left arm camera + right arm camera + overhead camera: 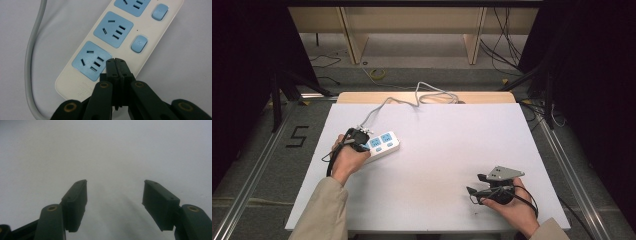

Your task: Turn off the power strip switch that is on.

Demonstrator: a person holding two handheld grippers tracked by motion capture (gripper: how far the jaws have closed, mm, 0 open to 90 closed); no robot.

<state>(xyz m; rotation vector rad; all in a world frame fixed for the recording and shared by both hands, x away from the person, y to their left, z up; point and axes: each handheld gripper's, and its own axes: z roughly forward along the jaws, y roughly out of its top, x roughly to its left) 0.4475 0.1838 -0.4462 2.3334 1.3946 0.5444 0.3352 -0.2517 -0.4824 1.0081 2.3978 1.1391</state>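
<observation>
Power strip point(382, 144) sits left of centre in the high view. Left gripper point(117, 61), jaws pressed together, tips down beside the nearest blue socket point(91, 60), likely to poke its switch. Right gripper point(115, 191) waits spread wide, empty, lower right.

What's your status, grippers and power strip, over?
Left gripper shut, tips at nearest switch spot on power strip. Right gripper open, empty, over bare table. Strip's grey cord trails off far edge.
</observation>
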